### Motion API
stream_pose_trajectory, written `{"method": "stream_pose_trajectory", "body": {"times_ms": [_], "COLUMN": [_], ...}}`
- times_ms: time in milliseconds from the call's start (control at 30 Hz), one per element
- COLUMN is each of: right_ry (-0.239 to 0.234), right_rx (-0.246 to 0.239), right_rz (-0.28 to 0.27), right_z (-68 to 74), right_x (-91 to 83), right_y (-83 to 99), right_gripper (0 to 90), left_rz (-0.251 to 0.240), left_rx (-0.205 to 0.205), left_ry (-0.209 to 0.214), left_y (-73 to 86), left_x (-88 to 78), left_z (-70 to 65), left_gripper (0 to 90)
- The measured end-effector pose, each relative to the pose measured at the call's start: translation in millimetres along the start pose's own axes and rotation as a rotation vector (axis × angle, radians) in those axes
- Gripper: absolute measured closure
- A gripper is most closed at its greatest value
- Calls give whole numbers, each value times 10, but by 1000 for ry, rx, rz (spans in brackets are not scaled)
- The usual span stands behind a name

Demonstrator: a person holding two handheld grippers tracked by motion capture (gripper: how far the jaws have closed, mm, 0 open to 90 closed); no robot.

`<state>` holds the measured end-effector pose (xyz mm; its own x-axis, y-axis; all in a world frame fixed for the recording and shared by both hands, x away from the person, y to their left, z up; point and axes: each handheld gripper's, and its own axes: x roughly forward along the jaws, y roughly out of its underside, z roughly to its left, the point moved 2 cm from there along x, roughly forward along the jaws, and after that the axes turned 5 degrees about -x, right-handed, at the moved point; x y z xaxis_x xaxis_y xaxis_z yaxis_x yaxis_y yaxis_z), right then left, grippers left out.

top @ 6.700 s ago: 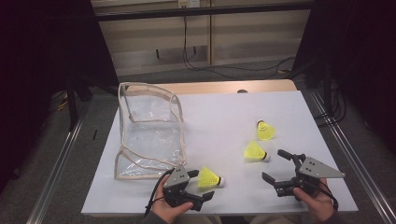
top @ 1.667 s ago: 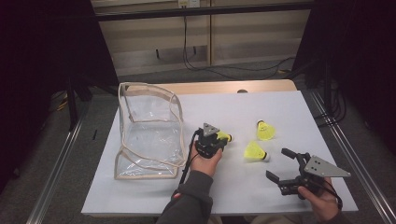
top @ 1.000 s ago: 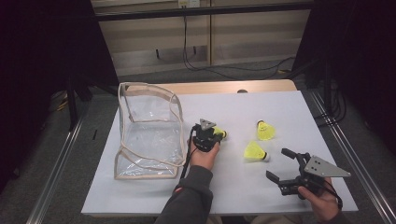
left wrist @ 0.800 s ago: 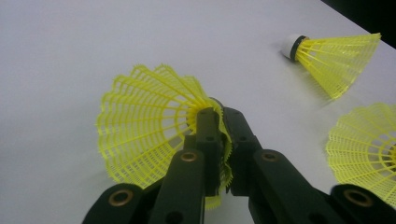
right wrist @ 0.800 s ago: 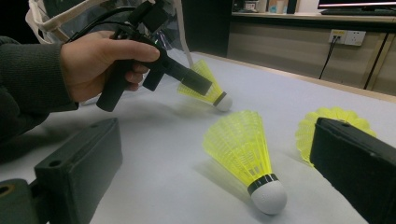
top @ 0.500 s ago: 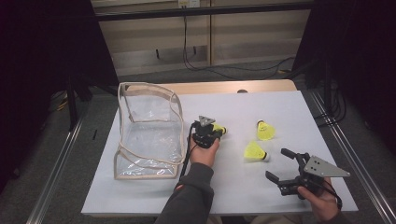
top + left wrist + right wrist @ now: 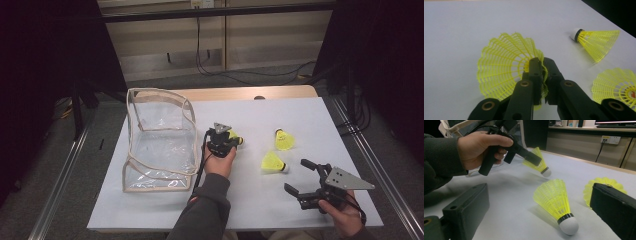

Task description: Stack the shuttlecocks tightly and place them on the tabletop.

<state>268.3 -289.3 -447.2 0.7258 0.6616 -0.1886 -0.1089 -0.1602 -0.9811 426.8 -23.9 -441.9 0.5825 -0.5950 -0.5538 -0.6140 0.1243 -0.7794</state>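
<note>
- Table (image 7: 150,210): covered with a white sheet; everything below lay on it or was held over it.
- Clear bag (image 7: 159,137): see-through plastic with pale piping, standing open on the left part of the table, just beside the left hand.
- Left hand (image 7: 219,161): reached in from the bottom, at mid-table, holding the left gripper.
- Left gripper (image 7: 542,65): jaws pinched together on the skirt rim of the held shuttlecock, grey plate on top.
- Right gripper (image 7: 303,176): held low at the right near the table edge, jaws spread wide apart, nothing between them.
- Held shuttlecock (image 7: 506,65): yellow mesh skirt, white cork pointing down and away from the gripper, near the bag.
- Lying shuttlecock (image 7: 273,163): yellow, on its side, cork toward the right, between the two grippers.
- Upright shuttlecock (image 7: 283,140): yellow, standing skirt-down, cork up, just behind the lying one.
</note>
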Motion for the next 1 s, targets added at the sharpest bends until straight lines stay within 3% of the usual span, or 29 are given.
{"method": "stream_pose_trajectory", "body": {"times_ms": [333,567,700,1000], "right_ry": [-2,-3,-7,-8], "right_rx": [-1,1,-1,3], "right_rz": [-1,-1,0,0], "right_z": [1,3,9,5], "right_x": [3,4,5,4], "right_y": [-1,1,-1,2], "right_gripper": [19,19,19,19], "left_rz": [3,5,8,32], "left_rx": [10,12,12,10], "left_ry": [14,25,-6,-70], "left_y": [-2,-150,-212,-188], "left_x": [-6,-40,2,79], "left_z": [-59,-176,-127,2], "left_gripper": [859,861,860,845]}}
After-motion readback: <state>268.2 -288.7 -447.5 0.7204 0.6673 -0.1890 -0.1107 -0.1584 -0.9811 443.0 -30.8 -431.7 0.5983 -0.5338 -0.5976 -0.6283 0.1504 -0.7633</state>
